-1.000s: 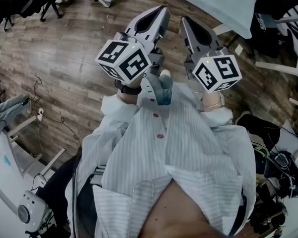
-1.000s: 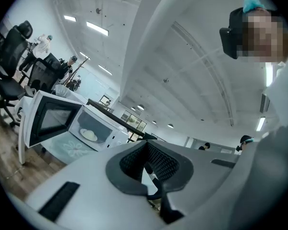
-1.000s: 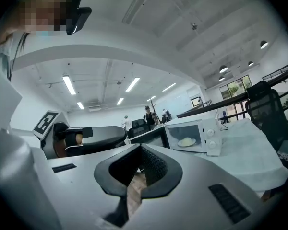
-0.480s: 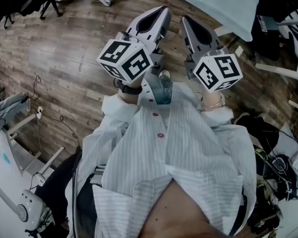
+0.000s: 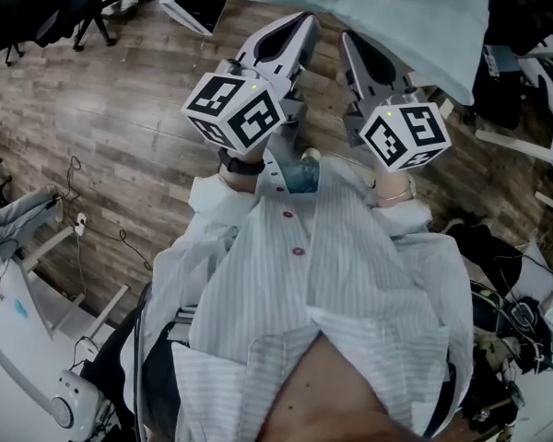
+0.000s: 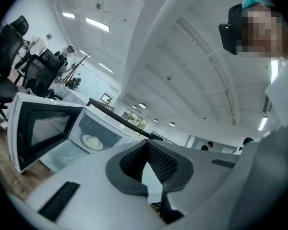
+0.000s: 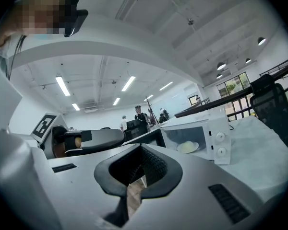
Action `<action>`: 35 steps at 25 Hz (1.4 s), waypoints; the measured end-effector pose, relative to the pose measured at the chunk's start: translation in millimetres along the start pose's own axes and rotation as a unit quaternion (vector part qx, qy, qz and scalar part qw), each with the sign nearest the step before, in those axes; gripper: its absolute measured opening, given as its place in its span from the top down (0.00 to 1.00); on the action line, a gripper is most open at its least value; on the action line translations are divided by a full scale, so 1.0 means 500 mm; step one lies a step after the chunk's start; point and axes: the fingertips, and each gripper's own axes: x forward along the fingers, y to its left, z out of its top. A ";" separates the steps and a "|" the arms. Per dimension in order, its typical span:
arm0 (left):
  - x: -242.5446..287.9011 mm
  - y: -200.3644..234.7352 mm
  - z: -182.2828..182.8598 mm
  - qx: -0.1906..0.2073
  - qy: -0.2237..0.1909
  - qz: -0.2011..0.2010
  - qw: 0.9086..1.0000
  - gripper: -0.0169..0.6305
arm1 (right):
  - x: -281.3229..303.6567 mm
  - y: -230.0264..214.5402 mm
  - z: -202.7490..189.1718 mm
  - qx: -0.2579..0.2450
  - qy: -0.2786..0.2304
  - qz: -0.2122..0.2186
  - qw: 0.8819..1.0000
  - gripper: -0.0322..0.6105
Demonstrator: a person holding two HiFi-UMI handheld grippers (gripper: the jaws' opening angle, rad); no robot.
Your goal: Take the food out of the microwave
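Observation:
A white microwave (image 6: pixel 81 123) stands on a cloth-covered table (image 5: pixel 396 7) with its door (image 6: pixel 41 128) swung open. Inside it lies pale round food on a plate (image 6: pixel 92 142); the right gripper view shows the same plate (image 7: pixel 187 147) in the microwave (image 7: pixel 201 138). My left gripper (image 5: pixel 298 24) and right gripper (image 5: pixel 350 42) are held side by side in front of the person's chest, pointing level toward the table, some way short of the microwave. Both are shut with nothing between the jaws, as seen in the left gripper view (image 6: pixel 145 144) and the right gripper view (image 7: pixel 139 150).
The floor is wood planks (image 5: pixel 101 109). Office chairs (image 5: pixel 64 3) stand at the upper left, white equipment (image 5: pixel 18 339) at the lower left, and bags and cables (image 5: pixel 516 302) at the right. Other people (image 7: pixel 138 114) stand far off in the room.
Both grippers and the person have moved toward the table. The open microwave door and more of the tablecloth have come into view at the top of the head view. The jaws stayed shut.

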 end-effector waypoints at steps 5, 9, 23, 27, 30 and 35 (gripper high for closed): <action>0.042 0.088 0.050 0.000 0.006 -0.008 1.000 0.96 | 0.106 -0.014 0.024 0.002 -0.009 -0.010 1.000 0.90; 0.078 0.146 0.080 -0.006 0.014 -0.020 1.000 0.96 | 0.172 -0.031 0.039 0.013 -0.020 -0.025 0.999 0.90; 0.148 0.242 0.081 -0.011 0.066 -0.062 0.996 0.96 | 0.270 -0.086 0.023 0.042 -0.027 -0.087 0.995 0.90; 0.166 0.240 0.055 -0.019 0.079 -0.064 0.995 0.96 | 0.266 -0.109 0.009 0.057 -0.021 -0.092 0.994 0.90; 0.196 0.256 0.050 -0.023 0.081 -0.059 0.995 0.96 | 0.285 -0.136 0.007 0.063 -0.015 -0.091 0.994 0.90; 0.261 0.292 0.049 -0.026 0.080 -0.049 0.995 0.96 | 0.332 -0.200 0.012 0.071 -0.011 -0.086 0.994 0.90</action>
